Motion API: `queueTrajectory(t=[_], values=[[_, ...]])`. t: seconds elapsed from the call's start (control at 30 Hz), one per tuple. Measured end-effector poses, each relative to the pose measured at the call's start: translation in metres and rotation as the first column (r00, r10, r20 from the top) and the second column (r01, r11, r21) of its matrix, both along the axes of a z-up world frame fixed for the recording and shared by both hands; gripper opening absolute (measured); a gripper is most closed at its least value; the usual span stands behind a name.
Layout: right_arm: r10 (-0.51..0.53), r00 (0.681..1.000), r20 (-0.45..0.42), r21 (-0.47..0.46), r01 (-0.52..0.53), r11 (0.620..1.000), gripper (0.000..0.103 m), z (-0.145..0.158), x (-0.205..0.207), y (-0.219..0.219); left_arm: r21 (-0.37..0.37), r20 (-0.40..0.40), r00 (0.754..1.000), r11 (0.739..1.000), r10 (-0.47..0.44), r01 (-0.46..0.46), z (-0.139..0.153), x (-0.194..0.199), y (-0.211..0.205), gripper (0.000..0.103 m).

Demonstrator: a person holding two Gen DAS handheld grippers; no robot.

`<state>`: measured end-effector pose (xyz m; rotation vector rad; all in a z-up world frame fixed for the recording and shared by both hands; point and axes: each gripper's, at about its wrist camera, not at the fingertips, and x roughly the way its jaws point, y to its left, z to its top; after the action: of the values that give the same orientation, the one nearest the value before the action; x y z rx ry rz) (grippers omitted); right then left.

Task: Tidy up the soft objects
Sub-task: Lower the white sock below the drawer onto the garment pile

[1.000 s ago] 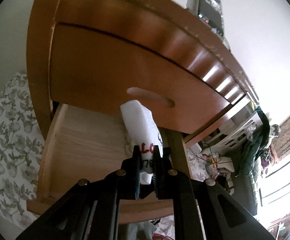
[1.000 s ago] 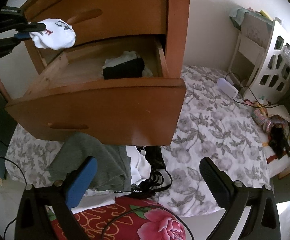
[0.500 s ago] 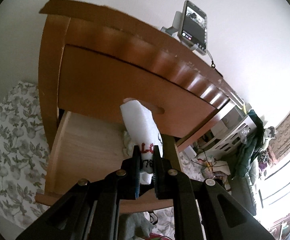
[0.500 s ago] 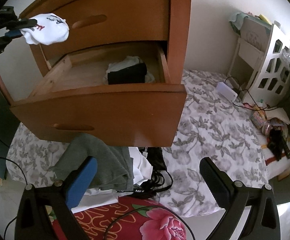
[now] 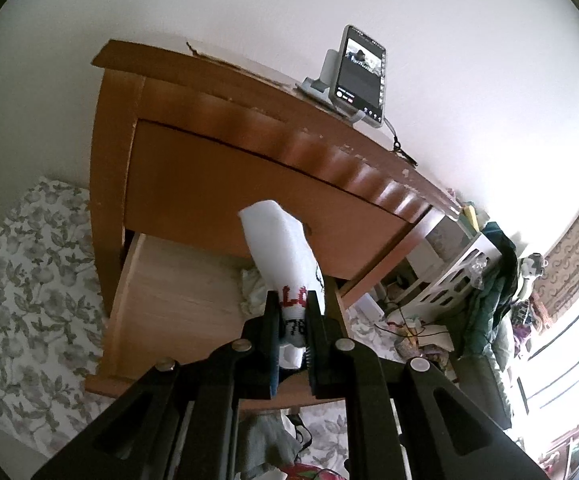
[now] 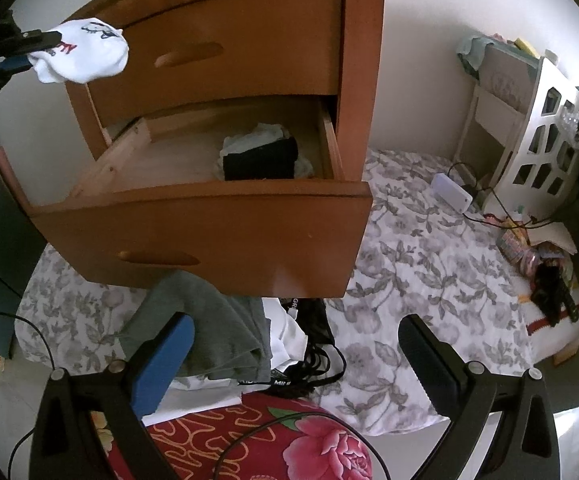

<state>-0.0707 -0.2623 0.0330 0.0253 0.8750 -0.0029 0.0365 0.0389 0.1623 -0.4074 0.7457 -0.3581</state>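
We had left gripper (image 5: pixel 292 322) clamped on rolled white sock (image 5: pixel 279 248), long axis pointing forward; open drawer (image 6: pixel 193 216) lay below-ahead. Right gripper (image 6: pixel 295 350) gaped empty, farther off.

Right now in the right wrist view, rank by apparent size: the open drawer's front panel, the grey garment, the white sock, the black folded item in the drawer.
1. Drawer front, clearly largest.
2. Grey garment, partly hidden under the drawer.
3. White sock and black item look about alike; the sock hangs at the fisheye's edge in the left hand-held gripper, so no ranking.
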Motion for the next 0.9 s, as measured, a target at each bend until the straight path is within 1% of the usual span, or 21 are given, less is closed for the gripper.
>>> queueTrajectory(t=[0.23, 0.43, 0.7, 0.9], values=[[0.004, 1.0, 0.029, -0.002, -0.004, 1.0, 0.103, 0.009, -0.01, 0.003, 0.002, 0.02, 1.0, 1.0, 0.019, -0.02, 0.008, -0.018, 0.01, 0.011], [0.012, 0.998, 0.054, -0.007, -0.012, 1.0, 0.103, 0.016, -0.021, 0.007, -0.006, 0.026, 0.999, 1.0, 0.031, -0.031, 0.009, -0.037, 0.018, 0.011], [0.014, 0.997, 0.076, -0.014, -0.013, 1.0, 0.103, 0.022, -0.032, 0.01, -0.013, 0.004, 1.0, 1.0, 0.012, -0.012, 0.0, -0.053, 0.016, 0.011], [0.016, 0.997, 0.081, -0.021, -0.015, 1.0, 0.103, 0.023, -0.036, 0.012, -0.022, -0.033, 0.999, 1.0, -0.017, 0.017, -0.016, -0.062, 0.011, 0.011]])
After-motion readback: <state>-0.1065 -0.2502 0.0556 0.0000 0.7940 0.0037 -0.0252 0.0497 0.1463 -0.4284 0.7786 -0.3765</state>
